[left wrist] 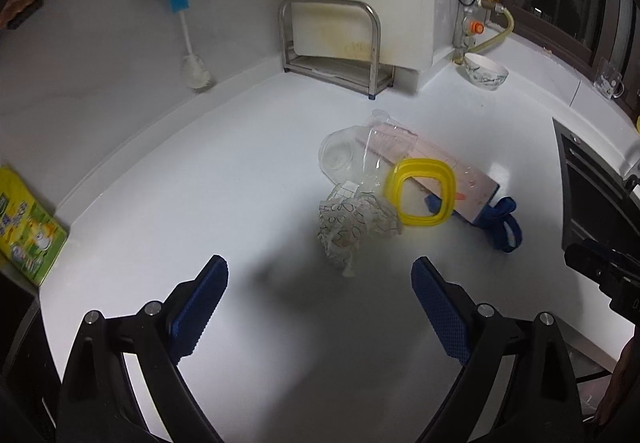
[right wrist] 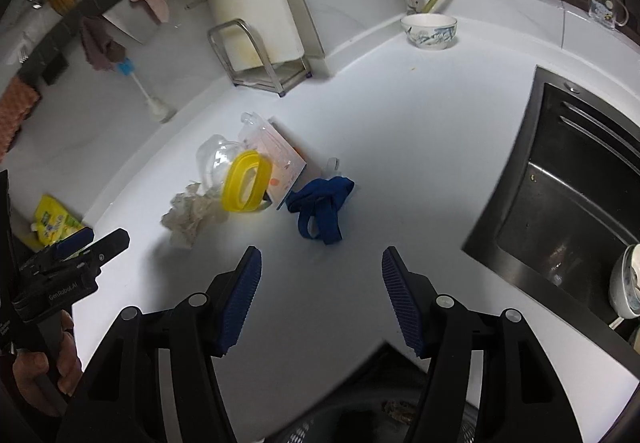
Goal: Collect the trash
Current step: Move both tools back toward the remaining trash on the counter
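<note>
1. Your left gripper (left wrist: pixel 320 275) hangs above the white table (left wrist: pixel 200 203) with its blue-padded fingers (left wrist: pixel 200 303) spread wide and nothing between them.
2. Your right gripper (right wrist: pixel 322 263) is the same: fingers (right wrist: pixel 400 299) spread apart, empty, above bare table (right wrist: pixel 420 163).
3. The trash sits in one loose heap near the middle of the table, ahead of both grippers and touching neither.
4. Nearest your left gripper lies a crumpled printed paper (left wrist: pixel 352 227); in the right view that paper (right wrist: pixel 192 215) sits to the left of the heap.
5. A yellow plastic ring (left wrist: pixel 420 195) leans against the paper and overlaps a flat pink-white card (left wrist: pixel 460 179).
6. Behind the ring lies clear plastic packaging (left wrist: pixel 352 155), with a rounded part and a flat sheet.
7. A blue strap (right wrist: pixel 320 203) lies bunched just beside the card's (right wrist: pixel 280 155) corner, the heap's closest piece to your right gripper.
8. A dark sink (right wrist: pixel 560 195) is set into the table to the right of the heap.
9. A patterned bowl (right wrist: pixel 429 30) stands near the far wall, well apart from the trash.
10. A metal rack (left wrist: pixel 332 47) stands in the corner behind the heap.
11. A green-yellow packet (left wrist: pixel 24 227) rests at the table's left edge.
</note>
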Demonstrator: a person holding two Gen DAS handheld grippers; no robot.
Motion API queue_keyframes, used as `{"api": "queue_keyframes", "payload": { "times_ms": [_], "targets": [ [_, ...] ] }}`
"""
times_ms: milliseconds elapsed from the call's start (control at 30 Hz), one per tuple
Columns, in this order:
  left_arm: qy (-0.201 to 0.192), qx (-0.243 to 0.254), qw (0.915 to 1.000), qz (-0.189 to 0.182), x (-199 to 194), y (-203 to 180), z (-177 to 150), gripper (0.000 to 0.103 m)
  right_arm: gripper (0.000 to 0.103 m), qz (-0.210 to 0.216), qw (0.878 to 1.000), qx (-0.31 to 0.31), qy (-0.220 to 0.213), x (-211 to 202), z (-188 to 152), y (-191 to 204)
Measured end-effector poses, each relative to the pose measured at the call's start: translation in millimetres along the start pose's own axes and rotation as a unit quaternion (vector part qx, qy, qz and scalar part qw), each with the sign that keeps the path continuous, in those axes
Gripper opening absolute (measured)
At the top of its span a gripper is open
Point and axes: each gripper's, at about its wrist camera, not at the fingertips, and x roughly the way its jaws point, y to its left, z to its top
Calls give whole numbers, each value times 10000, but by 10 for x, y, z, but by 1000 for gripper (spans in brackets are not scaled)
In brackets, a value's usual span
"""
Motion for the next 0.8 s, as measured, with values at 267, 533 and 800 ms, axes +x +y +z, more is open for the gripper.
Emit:
{"api": "queue_keyframes", "payload": {
  "times_ms": [267,533,800],
  "targets": [
    [184,126,9995,-225,434,26,88,91,60,-149,9996,1,250,502,142,29],
    [263,163,9990,-333,652,35,129,91,60,-255,9989,-92,393,835,253,48],
    [305,155,9987,-377,760,53,134,91,60,-444,9980,-302,330,989,311,73]
  ]
}}
